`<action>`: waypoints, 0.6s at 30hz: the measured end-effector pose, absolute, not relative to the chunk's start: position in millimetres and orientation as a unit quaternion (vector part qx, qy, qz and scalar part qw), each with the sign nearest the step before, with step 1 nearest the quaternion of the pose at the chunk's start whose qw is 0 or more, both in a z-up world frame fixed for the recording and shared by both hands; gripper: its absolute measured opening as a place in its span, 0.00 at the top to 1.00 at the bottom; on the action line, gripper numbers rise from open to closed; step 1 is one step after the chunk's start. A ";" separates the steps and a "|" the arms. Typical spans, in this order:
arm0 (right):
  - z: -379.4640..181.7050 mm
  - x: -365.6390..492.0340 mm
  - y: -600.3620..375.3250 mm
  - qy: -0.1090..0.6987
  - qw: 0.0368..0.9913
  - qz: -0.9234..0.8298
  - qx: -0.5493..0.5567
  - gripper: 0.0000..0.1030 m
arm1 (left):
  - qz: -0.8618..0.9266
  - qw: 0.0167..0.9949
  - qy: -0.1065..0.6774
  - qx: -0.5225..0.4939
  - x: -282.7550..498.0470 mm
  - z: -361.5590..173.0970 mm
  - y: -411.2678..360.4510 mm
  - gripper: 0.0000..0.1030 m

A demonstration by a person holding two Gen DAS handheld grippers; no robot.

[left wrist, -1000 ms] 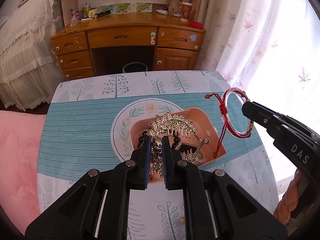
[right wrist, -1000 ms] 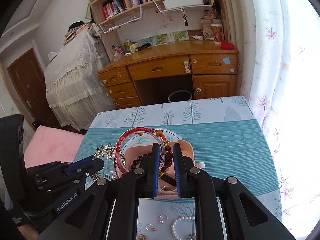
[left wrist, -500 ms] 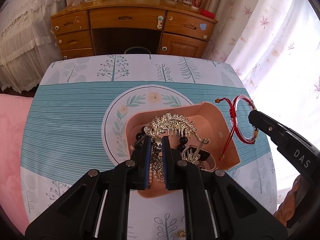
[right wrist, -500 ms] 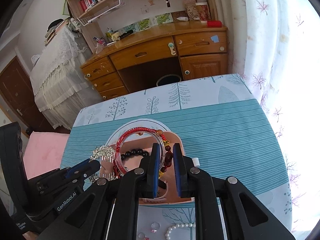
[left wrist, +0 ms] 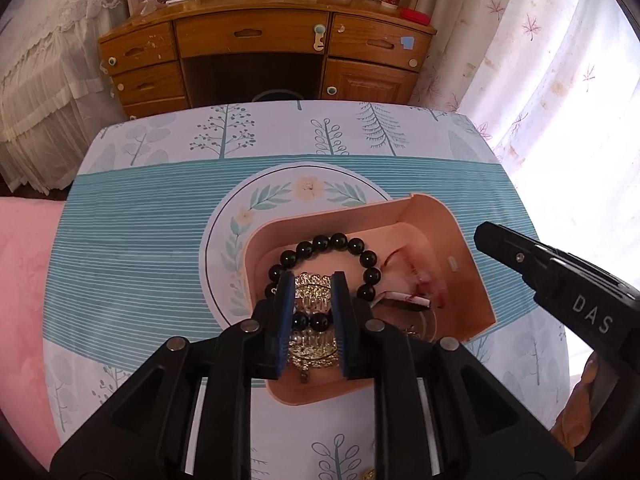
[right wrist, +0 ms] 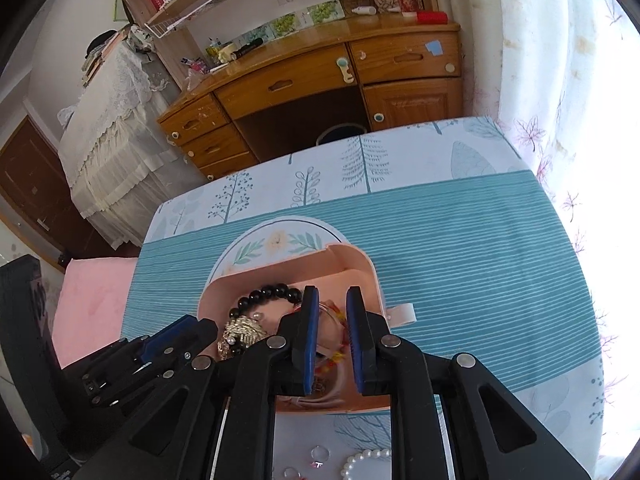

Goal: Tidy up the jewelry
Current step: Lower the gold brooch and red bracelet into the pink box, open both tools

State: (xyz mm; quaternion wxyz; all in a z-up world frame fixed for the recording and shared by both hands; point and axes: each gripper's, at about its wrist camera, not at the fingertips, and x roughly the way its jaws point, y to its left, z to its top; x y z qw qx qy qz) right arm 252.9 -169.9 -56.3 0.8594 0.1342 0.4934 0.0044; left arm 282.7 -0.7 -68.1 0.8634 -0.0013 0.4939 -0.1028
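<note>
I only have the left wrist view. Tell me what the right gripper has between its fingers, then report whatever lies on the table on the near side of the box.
Observer: The right gripper appears shut on the clear-and-red bangle, low inside the pink box.
Operator: Now the table on the near side of the box.
Observer: A white pearl bracelet lies on the cloth there, outside the box.
Operator: List anything else beside it.
Observer: A few small loose pieces lie next to the pearls. They are too small to identify.
</note>
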 end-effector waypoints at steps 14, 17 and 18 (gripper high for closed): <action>-61.0 204.4 -173.0 0.500 0.858 -0.020 0.112 0.86 | -0.081 0.889 0.450 -0.030 265.6 -38.2 2.7 0.84; -60.5 187.5 -171.7 0.503 0.858 -0.025 0.101 0.86 | -0.077 0.887 0.454 -0.028 262.1 -36.4 2.0 0.84; -60.3 182.6 -171.3 0.505 0.857 -0.027 0.097 0.86 | -0.077 0.887 0.455 -0.027 260.7 -35.9 1.5 0.84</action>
